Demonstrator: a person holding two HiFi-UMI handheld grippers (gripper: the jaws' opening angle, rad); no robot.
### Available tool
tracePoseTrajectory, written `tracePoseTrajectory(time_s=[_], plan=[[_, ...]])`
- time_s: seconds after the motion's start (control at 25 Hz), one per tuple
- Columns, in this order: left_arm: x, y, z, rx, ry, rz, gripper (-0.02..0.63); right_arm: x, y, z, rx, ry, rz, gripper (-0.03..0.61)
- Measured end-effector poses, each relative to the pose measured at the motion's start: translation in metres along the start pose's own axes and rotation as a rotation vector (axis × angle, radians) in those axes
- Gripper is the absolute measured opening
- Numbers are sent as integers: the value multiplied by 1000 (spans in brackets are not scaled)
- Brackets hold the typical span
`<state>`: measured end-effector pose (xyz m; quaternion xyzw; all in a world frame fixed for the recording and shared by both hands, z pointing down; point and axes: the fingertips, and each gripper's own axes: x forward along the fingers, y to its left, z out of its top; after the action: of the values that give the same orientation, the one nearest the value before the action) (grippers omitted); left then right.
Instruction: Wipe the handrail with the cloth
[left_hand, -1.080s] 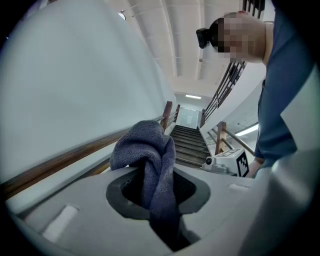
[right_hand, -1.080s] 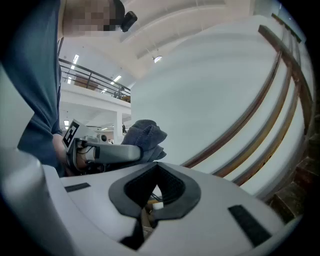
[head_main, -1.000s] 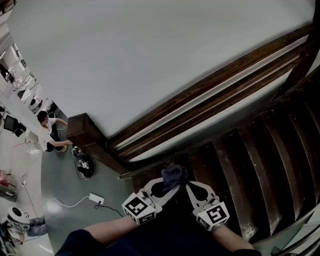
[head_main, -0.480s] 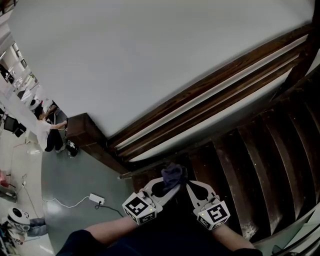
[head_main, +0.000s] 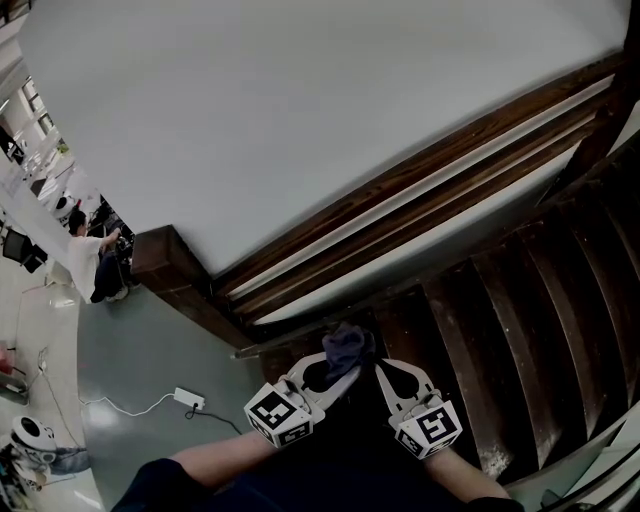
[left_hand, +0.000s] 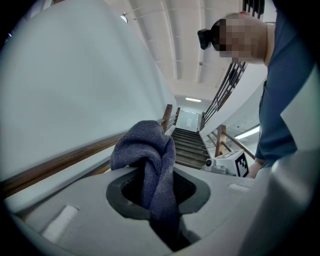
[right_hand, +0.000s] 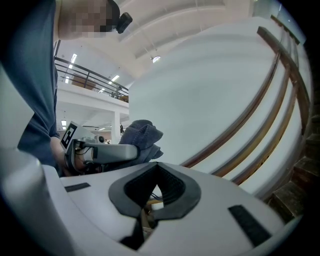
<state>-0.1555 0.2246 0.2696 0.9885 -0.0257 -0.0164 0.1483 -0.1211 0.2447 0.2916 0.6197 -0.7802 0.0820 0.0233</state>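
A dark blue cloth (head_main: 346, 346) is bunched at the tip of my left gripper (head_main: 349, 371), which is shut on it. In the left gripper view the cloth (left_hand: 146, 152) rises out of the jaws and hangs back through them. My right gripper (head_main: 381, 368) is just to its right, shut with nothing in it (right_hand: 157, 166). The dark wooden handrail (head_main: 430, 165) runs diagonally along the white wall, above and beyond both grippers. It also shows as the handrail (left_hand: 55, 164) at lower left and the handrail (right_hand: 262, 95) at right. The cloth is apart from it.
Dark wooden stair treads (head_main: 520, 320) climb to the right. A wooden newel post (head_main: 168, 260) stands at the rail's lower end. Below on the grey floor are a power strip (head_main: 189, 399) with a cable and a person (head_main: 88, 258) standing far left.
The person on the floor below has straightened up and shifted. Both grippers and the cloth stay where they were.
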Motion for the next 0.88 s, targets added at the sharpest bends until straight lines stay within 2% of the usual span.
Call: tracePoseTrajectory(time_s=[0.24,0.48,0.88], plan=[[10,16,-3,-20,7,15,83,8,-13,-5,14,14,-2,8],[39,50,-6,-29,30,47,83,31,-49,-11,51,27,7,8],[125,114,-9,-23,79,49,83,88,-148,-8,95,16,2,8]])
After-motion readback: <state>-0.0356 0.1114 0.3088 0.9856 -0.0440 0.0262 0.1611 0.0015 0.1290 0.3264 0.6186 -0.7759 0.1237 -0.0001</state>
